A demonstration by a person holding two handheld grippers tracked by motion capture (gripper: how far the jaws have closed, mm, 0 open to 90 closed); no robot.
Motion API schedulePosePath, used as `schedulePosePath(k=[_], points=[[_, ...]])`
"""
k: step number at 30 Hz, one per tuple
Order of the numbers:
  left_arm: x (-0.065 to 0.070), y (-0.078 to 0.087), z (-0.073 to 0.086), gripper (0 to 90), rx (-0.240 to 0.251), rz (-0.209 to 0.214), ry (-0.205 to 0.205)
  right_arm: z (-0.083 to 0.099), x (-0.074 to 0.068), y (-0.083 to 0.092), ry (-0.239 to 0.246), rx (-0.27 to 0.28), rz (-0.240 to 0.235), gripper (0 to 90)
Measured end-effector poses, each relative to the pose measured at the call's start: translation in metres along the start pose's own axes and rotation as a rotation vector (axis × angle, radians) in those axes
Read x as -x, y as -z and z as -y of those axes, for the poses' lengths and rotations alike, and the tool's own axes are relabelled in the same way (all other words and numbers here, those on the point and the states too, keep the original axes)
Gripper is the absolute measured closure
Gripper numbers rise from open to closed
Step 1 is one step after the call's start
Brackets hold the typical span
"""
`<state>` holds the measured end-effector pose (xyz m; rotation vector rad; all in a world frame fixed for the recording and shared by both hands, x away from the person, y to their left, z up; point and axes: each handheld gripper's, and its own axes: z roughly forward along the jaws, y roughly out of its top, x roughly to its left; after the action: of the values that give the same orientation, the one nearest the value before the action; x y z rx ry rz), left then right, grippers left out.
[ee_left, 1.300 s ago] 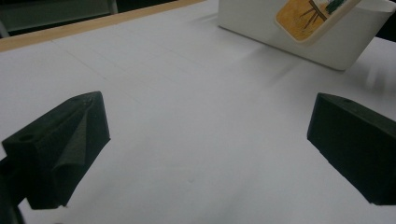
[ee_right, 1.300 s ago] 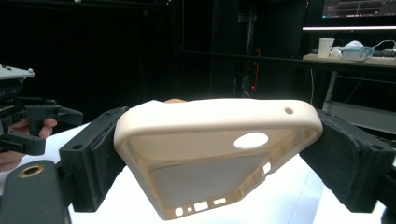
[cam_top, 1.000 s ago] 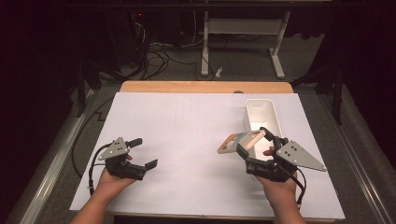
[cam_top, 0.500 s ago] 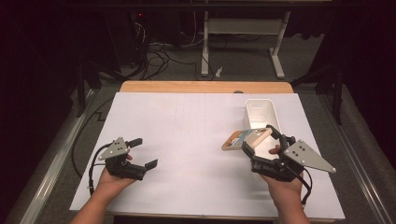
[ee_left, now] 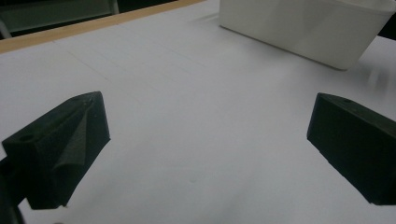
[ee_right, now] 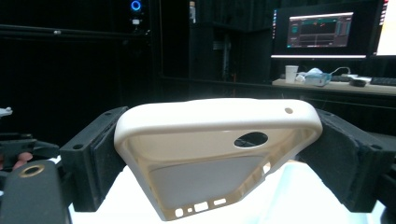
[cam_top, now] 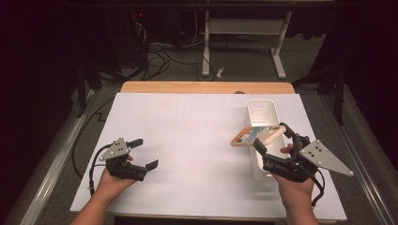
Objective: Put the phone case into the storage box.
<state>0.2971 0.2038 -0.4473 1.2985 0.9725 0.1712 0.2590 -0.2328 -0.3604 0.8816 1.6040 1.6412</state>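
Fingers of the right gripper (ee_right: 215, 154) clamp a cream phone case (ee_right: 217, 154) across its width, one black pad on each long edge, the hollow inside facing the camera with the round lens hole and the small port slots visible. It looks like a thin, light shell, probably flexible plastic or rubber, so a hard squeeze may bow its walls; the long side rails, where the fingers sit now, seem the soundest hold, away from the cut-outs. In the high view the right gripper (cam_top: 274, 140) carries the phone case (cam_top: 258, 136) tilted above the left rim of a white bin (cam_top: 263, 108) on the right of the worktop (cam_top: 187, 131). The left gripper (cam_top: 139, 153) rests near the left front, its fingers (ee_left: 60, 149) spread wide over bare white surface, holding nothing.
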Motion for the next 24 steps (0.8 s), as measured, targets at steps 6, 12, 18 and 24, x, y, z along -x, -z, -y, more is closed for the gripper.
schedulePosePath(k=[6,12,18,24], points=[[0.000,0.000,0.000,0.4,0.001,0.001,0.001,-0.003,0.005,0.005,0.000,0.011,0.023,12.8],[0.000,0.000,0.000,0.4,0.001,0.001,0.001,-0.005,0.012,0.011,0.001,0.022,0.056,12.8],[0.000,0.000,0.000,0.4,0.002,0.001,0.005,-0.006,0.019,0.017,-0.002,0.029,0.091,12.8],[0.000,0.000,0.000,0.3,0.005,0.002,0.009,-0.006,0.026,0.022,-0.005,0.034,0.124,12.8]])
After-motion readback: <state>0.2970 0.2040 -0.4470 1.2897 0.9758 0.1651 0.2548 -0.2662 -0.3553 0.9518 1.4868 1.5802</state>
